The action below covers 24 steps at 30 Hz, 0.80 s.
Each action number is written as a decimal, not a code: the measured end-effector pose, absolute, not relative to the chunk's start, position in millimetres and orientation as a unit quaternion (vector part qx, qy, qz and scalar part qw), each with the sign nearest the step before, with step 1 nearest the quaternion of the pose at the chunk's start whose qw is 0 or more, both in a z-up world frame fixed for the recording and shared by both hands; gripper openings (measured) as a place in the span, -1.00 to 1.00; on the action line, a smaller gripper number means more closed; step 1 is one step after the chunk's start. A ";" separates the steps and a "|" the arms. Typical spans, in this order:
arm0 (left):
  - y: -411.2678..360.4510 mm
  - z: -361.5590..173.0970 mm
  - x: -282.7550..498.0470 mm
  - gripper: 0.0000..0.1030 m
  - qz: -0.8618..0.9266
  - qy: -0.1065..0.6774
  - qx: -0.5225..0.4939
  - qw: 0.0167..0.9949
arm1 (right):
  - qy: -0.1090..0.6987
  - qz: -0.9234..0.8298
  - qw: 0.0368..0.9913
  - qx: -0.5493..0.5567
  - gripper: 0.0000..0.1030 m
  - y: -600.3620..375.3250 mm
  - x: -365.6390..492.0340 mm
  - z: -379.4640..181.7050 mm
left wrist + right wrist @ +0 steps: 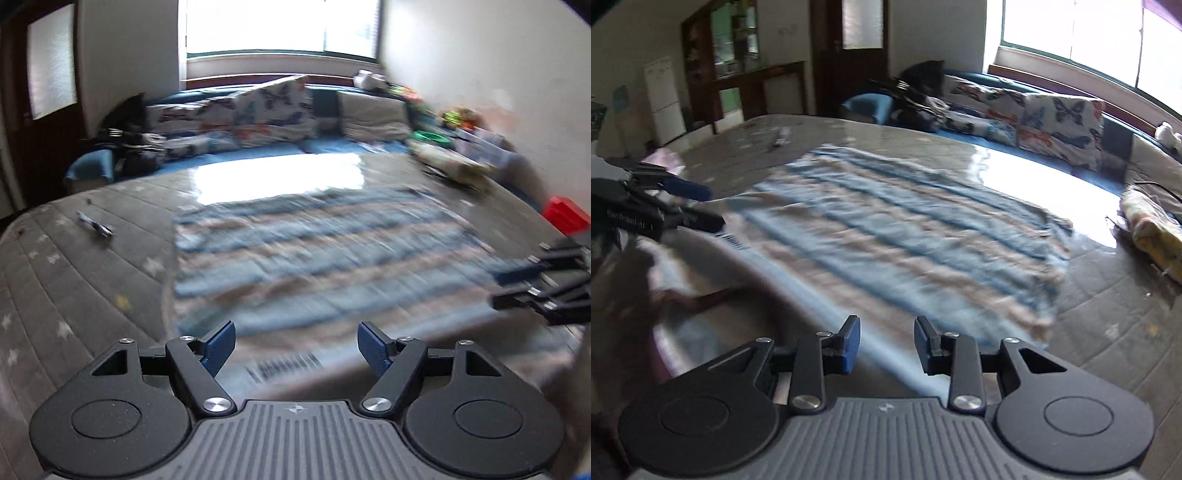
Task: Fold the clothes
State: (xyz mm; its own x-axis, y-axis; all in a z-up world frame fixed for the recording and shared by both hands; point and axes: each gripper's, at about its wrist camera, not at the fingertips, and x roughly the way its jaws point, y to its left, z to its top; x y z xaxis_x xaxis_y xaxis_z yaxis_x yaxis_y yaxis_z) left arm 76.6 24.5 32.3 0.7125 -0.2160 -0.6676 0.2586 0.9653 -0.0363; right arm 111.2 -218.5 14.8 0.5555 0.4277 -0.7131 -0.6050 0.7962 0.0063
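1. Here's the blue-and-beige striped cloth garment (317, 258), rumpled and soft, spread flat on the grey quilted mattress (92, 258) with its stitched curved lines and pale star marks

2. From the left wrist view the garment lies straight ahead of the left gripper (297, 347), its near hem just under the blue ribbed pads (375, 349); a white label with dark bars (284, 365) sits between the fingers' line of sight, blurred

3. Left gripper: black hinged fingers spread wide, nothing between them, hanging above the near edge of the cloth

4. Over to the right gripper (886, 343): fingers parted too, a narrower gap, blue pads (849, 345) empty, poised over the glossy near part of the mattress with the garment (905, 229) ahead of it

5. Each tool shows in the other's camera: the right one enters from the right edge of the left view, tips apart, near the cloth's side edge; the left one enters from the left in the right view, near the cloth's corner

6. Beyond the garment, a small dark oblong object (96, 226) lies on the mattress ahead-left of the left gripper, too blurred to name

7. Farther ahead, butterfly-print cushions (258, 107) line a blue bench under a bright window (280, 26)

8. A red box (565, 214) sits far right of the left gripper
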 end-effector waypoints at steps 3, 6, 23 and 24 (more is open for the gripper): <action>7.3 26.5 54.6 0.45 -0.157 0.352 0.068 0.920 | 0.360 0.310 0.871 -0.127 -0.25 -208.2 88.5 15.0; -5.2 21.3 40.8 0.45 -0.172 0.339 0.101 0.919 | 0.353 0.321 0.868 -0.136 -0.25 -198.0 69.4 13.7; -14.6 -0.1 16.3 -0.94 -0.185 0.341 0.146 0.910 | 0.338 0.300 0.871 -0.193 -0.81 -171.1 37.0 -5.0; -12.7 2.7 13.6 -0.95 -0.182 0.338 0.143 0.912 | 0.336 0.302 0.871 -0.193 -0.87 -171.2 35.2 -3.9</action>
State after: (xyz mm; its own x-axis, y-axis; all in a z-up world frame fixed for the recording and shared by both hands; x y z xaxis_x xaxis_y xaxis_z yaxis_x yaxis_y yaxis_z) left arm 13.6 -12.7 2.7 0.7056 -0.2360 -0.6681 0.4289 0.8928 0.1376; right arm 35.2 -171.2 -3.9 0.5912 0.3963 -0.7025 -0.6564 0.7425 -0.1335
